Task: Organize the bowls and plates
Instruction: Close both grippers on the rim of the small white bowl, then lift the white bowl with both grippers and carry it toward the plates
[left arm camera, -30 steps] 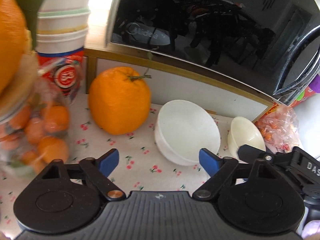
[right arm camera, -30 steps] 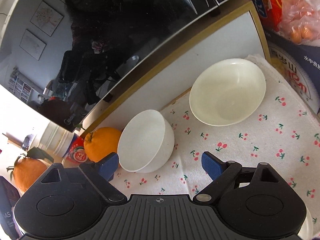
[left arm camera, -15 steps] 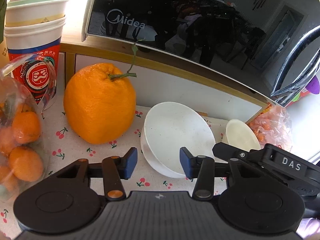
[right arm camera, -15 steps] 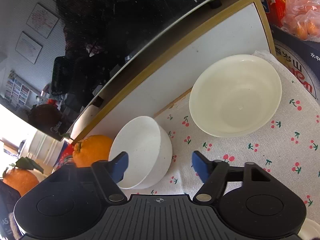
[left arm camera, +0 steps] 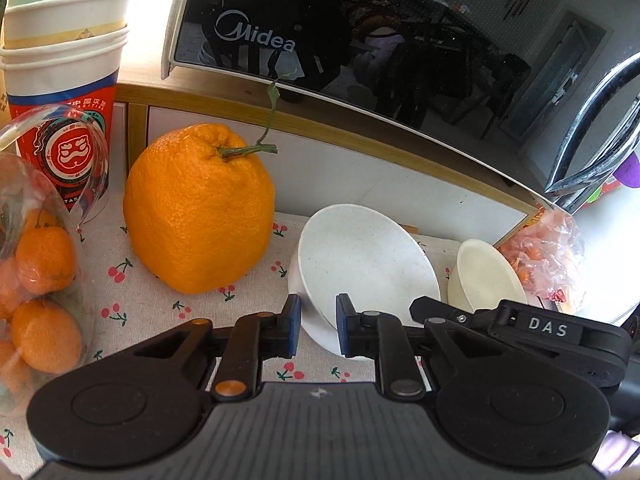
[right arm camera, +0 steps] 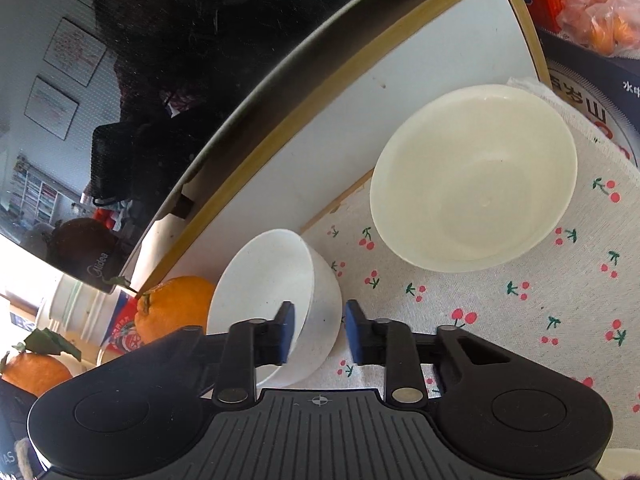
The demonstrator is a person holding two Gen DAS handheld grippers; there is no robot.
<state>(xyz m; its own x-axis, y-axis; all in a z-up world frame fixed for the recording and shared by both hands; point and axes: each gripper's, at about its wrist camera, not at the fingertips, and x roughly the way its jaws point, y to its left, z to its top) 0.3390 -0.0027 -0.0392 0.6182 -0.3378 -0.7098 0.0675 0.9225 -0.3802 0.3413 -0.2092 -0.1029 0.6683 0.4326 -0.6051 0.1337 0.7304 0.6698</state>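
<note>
My left tool [left arm camera: 318, 326] and right tool [right arm camera: 319, 330] both pinch the white bowl's [left arm camera: 368, 264] near rim on the cherry-print surface [right arm camera: 520, 320]. The cream bowl [right arm camera: 474, 196] sits apart, so I judge stacking barely begun.

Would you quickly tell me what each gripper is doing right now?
Left gripper: closing on the white bowl's rim.
Right gripper: closing on the same bowl's wall.

Bare cloth [right arm camera: 500, 312] between bowls; microwave [left arm camera: 400, 40] overhead
</note>
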